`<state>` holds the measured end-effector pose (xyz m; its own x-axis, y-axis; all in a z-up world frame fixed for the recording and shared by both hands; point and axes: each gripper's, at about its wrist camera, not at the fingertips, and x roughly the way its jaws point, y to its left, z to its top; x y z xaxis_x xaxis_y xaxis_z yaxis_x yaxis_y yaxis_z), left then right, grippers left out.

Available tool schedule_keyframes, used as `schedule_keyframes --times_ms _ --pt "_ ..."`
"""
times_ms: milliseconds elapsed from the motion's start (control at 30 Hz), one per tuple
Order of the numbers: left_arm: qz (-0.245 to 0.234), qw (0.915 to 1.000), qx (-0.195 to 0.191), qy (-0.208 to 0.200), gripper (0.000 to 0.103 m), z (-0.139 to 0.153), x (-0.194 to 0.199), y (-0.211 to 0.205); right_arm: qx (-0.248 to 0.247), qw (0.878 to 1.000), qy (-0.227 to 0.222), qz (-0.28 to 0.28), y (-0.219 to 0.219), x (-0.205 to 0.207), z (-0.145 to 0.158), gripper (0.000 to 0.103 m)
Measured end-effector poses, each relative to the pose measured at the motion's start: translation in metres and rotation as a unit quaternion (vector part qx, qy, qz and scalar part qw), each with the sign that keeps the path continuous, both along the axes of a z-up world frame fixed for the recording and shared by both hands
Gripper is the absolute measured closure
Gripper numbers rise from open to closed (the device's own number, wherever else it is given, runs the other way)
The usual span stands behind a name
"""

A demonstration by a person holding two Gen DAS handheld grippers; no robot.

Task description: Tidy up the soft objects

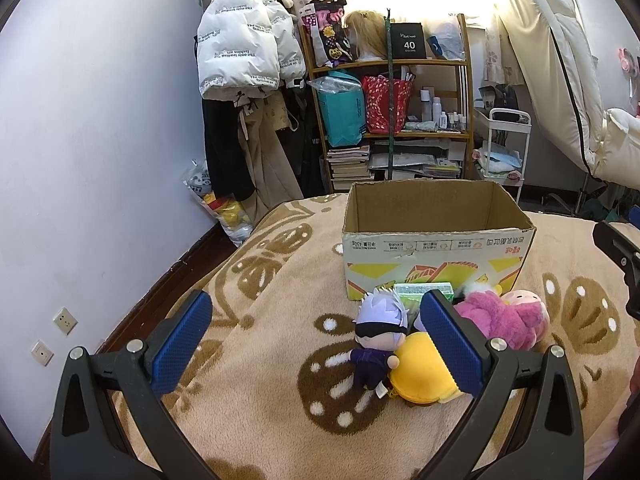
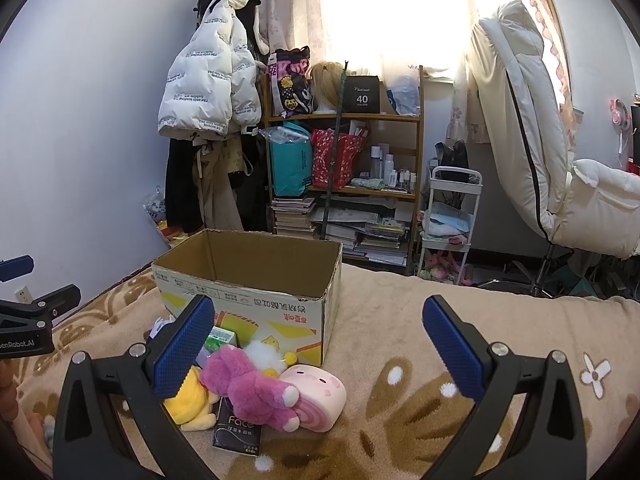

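I have barely begun: the open brown cardboard box (image 1: 436, 236) looks empty on the bed, the plush toys (image 2: 256, 388) heaped at its near side, and both my left hand-held gripper (image 1: 316, 344) and right hand-held gripper (image 2: 320, 348) gape wide, holding nothing.

Bare blanket (image 1: 260, 360) between the spread jaws of the left gripper (image 1: 316, 340), nothing in the way out to its left finger. Against its right finger (image 1: 448, 344), a crowded heap: white-haired doll (image 1: 380, 332), yellow plush (image 1: 420, 376), pink plush (image 1: 500, 320). Straight ahead, past the heap, the cardboard box (image 1: 436, 256), open-topped and unblocked from above. Ahead of the wide-open right gripper (image 2: 316, 344), clear blanket toward its right finger; pink roll toy (image 2: 316, 396) and dark tissue pack (image 2: 236, 432) by its left finger.
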<state>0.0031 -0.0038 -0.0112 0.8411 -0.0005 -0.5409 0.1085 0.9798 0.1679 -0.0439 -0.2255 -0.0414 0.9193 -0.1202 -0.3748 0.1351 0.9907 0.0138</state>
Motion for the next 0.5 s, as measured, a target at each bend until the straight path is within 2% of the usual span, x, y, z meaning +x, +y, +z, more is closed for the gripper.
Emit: schedule_keyframes --times_ms 100,200,500 --pt "-0.016 0.9998 0.001 0.015 0.001 -0.003 0.003 -0.005 0.002 1.000 -0.001 0.002 0.001 0.002 0.002 0.000" --pt "-0.023 0.9991 0.018 0.030 0.001 -0.009 0.007 -0.012 0.005 1.000 0.008 0.006 0.000 0.005 0.003 0.000" --pt "-0.062 0.9948 0.019 0.079 0.001 -0.025 0.027 -0.033 0.009 1.000 0.014 0.016 -0.001 0.023 0.004 0.000"
